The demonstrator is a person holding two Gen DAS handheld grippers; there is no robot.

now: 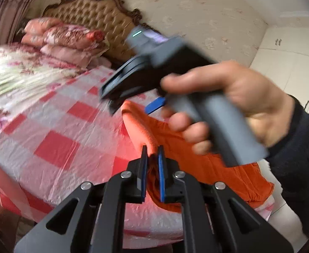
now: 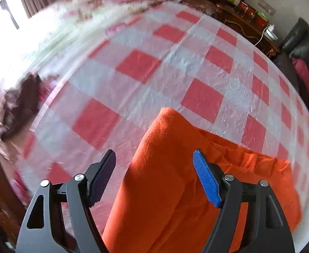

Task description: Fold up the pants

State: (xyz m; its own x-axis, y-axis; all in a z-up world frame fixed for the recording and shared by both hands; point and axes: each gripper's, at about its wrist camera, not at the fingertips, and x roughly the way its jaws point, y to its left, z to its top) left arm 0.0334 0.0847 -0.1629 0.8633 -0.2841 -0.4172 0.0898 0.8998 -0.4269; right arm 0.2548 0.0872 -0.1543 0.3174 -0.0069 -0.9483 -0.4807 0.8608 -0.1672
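Observation:
Orange pants lie on a bed under a red-and-white checked cover. My left gripper is shut on a fold of the orange cloth at its near edge, lifting it slightly. A hand holds my right gripper above the pants' far end in the left wrist view, blurred. From the right wrist view the right gripper stands open above a rolled-over fold of the pants, its pads apart from the cloth on either side.
Pink floral pillows and a tufted brown headboard stand at the bed's far end. A dark wooden cabinet and a black sofa sit beyond the bed's right side. A dark sleeve fills the right edge.

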